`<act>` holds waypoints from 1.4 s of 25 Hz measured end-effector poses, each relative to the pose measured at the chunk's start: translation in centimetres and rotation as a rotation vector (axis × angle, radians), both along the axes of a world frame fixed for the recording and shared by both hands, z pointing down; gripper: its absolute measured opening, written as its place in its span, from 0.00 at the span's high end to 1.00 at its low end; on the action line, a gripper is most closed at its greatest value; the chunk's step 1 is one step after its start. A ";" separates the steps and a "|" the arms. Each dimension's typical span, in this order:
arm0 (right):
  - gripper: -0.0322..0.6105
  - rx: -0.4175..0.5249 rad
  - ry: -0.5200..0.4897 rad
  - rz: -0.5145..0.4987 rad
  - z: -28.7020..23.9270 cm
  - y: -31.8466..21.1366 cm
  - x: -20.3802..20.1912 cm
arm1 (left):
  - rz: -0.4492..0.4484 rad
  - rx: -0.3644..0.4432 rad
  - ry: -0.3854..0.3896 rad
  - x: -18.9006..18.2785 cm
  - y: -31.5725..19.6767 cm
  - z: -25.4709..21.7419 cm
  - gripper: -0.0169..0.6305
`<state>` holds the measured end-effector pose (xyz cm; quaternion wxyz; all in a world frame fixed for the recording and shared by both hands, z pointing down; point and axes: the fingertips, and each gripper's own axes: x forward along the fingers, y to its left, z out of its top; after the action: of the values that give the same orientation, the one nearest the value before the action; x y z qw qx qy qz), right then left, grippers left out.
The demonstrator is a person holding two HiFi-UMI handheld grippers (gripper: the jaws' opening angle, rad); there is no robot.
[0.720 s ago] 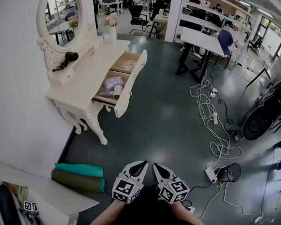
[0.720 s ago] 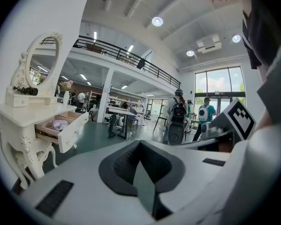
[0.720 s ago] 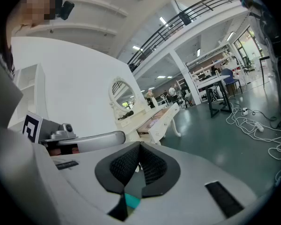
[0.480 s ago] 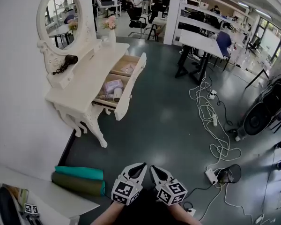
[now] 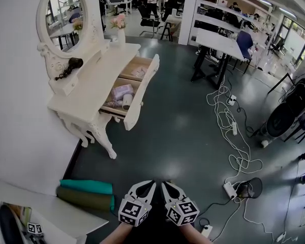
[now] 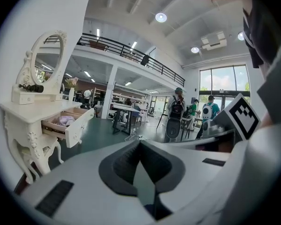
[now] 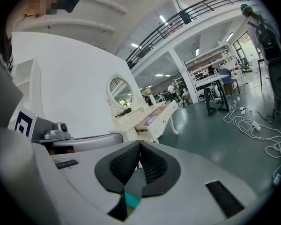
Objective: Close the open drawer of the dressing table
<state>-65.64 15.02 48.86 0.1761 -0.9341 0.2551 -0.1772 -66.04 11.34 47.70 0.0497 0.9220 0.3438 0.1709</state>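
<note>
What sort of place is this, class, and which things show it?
Probably an open workshop or lab hall, not a bedroom: long work tables stand in rows, loose cables trail over the floor, a railed mezzanine runs overhead. The dressing table looks staged.

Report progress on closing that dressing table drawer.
Done: nothing; the drawer stands pulled out of the dressing table, things showing inside. In hand: nothing; left gripper and right gripper, jaws shut and empty, hang short of it. Left: approach and push the drawer front in.
</note>
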 end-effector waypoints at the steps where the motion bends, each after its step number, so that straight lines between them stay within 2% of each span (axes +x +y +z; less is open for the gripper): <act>1: 0.92 0.004 -0.005 0.008 0.1 0.3 0.4 | 0.004 -0.004 0.003 0.3 0.2 0.0 0.98; 9: 0.92 0.003 0.000 0.030 -0.2 2.0 5.9 | 0.018 -0.007 0.020 5.3 1.9 -0.7 0.98; 13: 0.92 -0.006 0.001 0.047 -0.5 3.6 10.0 | 0.002 -0.002 0.008 9.0 2.7 -0.7 0.98; 19: 0.92 0.009 0.025 0.055 -1.5 4.9 16.8 | -0.041 -0.009 0.029 15.2 3.4 -1.6 0.98; 24: 0.92 0.039 -0.034 0.065 -0.8 6.3 21.5 | -0.067 -0.017 0.031 19.4 4.1 -1.9 0.98; 29: 0.92 0.038 -0.056 0.035 -0.2 7.0 24.7 | -0.081 -0.011 0.027 22.7 5.0 -1.5 0.98; 35: 0.92 0.053 -0.025 -0.004 -0.6 8.2 27.5 | -0.082 -0.019 0.031 25.4 7.0 -1.2 0.98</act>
<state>-38.17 23.22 48.24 0.2036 -0.9263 0.2594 -0.1823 -40.62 18.35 46.52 0.0601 0.9374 0.3079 0.1509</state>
